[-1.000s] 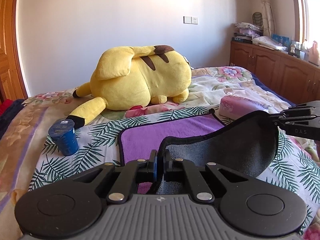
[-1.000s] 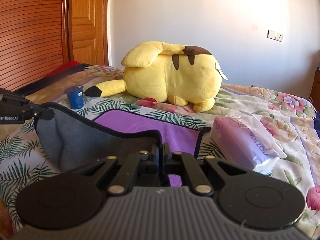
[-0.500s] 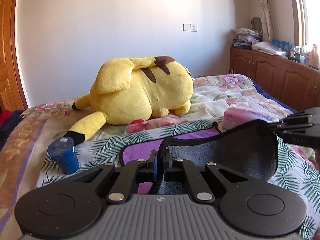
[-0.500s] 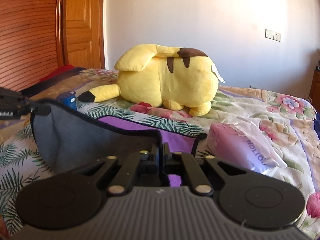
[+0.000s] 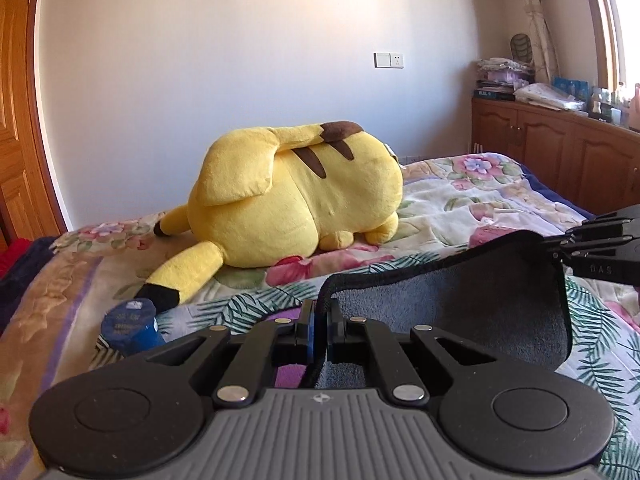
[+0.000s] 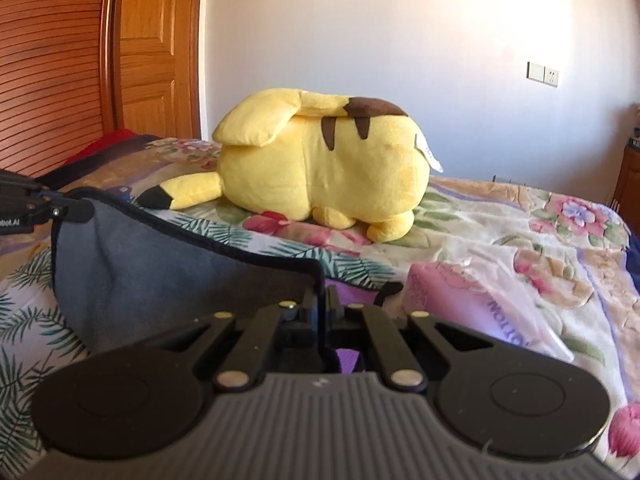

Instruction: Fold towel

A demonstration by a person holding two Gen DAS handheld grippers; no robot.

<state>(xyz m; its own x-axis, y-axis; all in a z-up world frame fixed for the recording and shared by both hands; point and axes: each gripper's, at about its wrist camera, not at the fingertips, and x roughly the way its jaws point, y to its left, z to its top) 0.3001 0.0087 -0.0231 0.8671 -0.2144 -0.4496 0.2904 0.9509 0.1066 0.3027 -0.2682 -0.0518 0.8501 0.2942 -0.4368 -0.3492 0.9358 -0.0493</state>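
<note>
The towel (image 5: 472, 312) is purple on one face and grey on the other, with a black hem. It lies on the bed with its near edge lifted, grey side facing me. My left gripper (image 5: 320, 312) is shut on one near corner. My right gripper (image 6: 324, 300) is shut on the other near corner; it also shows at the right edge of the left wrist view (image 5: 560, 248). The towel (image 6: 160, 272) hangs stretched between them, and my left gripper shows at the left edge of the right wrist view (image 6: 76, 210). Only slivers of purple show below the fingers.
A big yellow plush toy (image 5: 296, 200) lies on the floral bedspread (image 5: 460, 200) behind the towel. A blue cup (image 5: 130, 326) stands to the left. A pink tissue pack (image 6: 472, 300) lies to the right. Wooden cabinets (image 5: 560, 152) line the right wall, a wooden door (image 6: 148, 52) stands on the left.
Both grippers have lifted the near edge higher and carried it forward toward the plush toy. Less of the purple face shows now. Both stay shut on the corners.
</note>
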